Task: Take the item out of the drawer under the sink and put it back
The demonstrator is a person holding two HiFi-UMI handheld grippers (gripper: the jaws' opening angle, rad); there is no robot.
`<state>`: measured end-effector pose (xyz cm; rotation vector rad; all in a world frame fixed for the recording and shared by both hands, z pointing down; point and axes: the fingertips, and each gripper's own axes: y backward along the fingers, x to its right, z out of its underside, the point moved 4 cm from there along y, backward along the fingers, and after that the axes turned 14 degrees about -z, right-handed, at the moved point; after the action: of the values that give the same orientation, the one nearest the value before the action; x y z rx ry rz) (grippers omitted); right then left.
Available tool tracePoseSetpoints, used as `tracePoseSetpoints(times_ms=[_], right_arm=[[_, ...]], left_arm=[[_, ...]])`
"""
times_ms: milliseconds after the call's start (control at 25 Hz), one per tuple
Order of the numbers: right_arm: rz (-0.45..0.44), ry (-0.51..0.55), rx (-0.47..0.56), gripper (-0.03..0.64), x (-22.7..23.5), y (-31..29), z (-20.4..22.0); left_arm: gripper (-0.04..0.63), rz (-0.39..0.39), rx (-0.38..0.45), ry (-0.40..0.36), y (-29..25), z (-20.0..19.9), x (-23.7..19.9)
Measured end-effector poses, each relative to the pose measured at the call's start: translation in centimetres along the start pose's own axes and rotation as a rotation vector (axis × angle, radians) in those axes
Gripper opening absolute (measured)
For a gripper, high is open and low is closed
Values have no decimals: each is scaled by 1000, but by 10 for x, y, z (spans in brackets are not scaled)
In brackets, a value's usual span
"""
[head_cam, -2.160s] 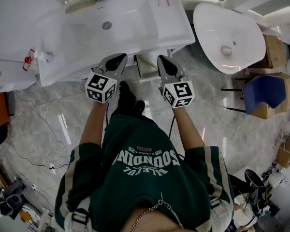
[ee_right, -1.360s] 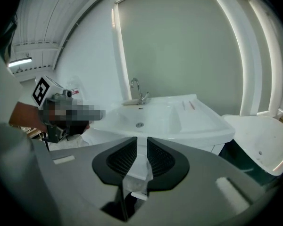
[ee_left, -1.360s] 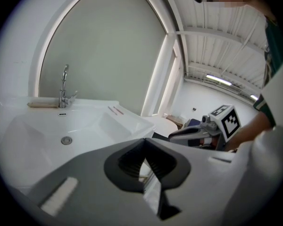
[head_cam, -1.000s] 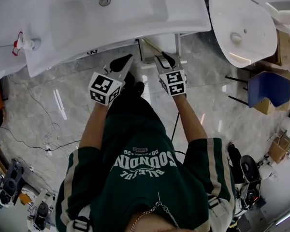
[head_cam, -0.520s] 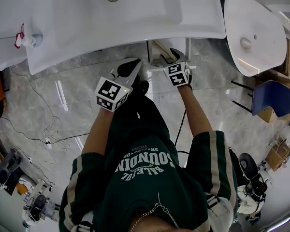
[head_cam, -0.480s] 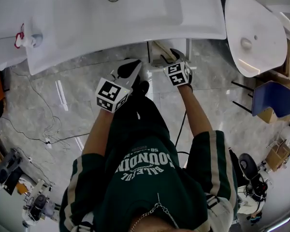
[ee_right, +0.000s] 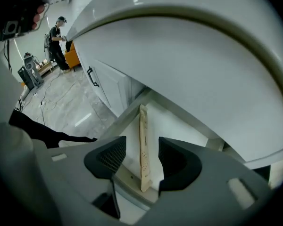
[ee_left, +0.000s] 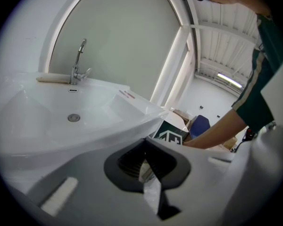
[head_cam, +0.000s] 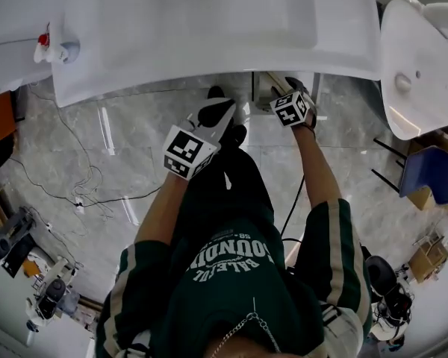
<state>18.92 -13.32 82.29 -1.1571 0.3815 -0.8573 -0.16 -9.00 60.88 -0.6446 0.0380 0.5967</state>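
Note:
A long thin tan packet [ee_right: 143,121] lies in the open white drawer [ee_right: 179,126] under the white sink [head_cam: 209,36]. My right gripper [ee_right: 140,149] points steeply down over the drawer. Its jaws have just been opening and now stand wide. The packet shows in the gap beyond the tips, and the pads do not touch it. In the head view the right gripper [head_cam: 285,89] reaches just under the sink's front edge. My left gripper [head_cam: 220,110] hangs to its left in front of the sink [ee_left: 61,112]. The left gripper [ee_left: 148,161] has its jaws together and holds nothing.
A faucet [ee_left: 78,62] stands at the sink's back. A white cabinet with a black handle [ee_right: 91,76] is left of the drawer. A second white basin [head_cam: 422,66] and a blue chair [head_cam: 437,174] stand to the right. Cables [head_cam: 82,192] lie on the marble floor.
Both grippers have sunk toward the space under the sink. The right one has dropped further and now reaches in under the sink's front edge, over the drawer.

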Motion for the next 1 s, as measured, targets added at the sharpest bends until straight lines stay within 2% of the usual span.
tracePoseSetpoints(times_ms=[480, 800, 920, 1000], right_arm=[[-14, 30, -145, 187, 14, -58, 13], [-27, -17, -210, 182, 18, -77, 20], [-15, -23, -224, 92, 21, -80, 20], [-6, -27, -227, 70, 23, -79, 20]], left_arm=[[50, -45, -41, 38, 6, 28, -29], [51, -59, -38, 40, 11, 37, -40], [51, -63, -44, 41, 13, 40, -44], [51, -65, -46, 42, 14, 39, -46]])
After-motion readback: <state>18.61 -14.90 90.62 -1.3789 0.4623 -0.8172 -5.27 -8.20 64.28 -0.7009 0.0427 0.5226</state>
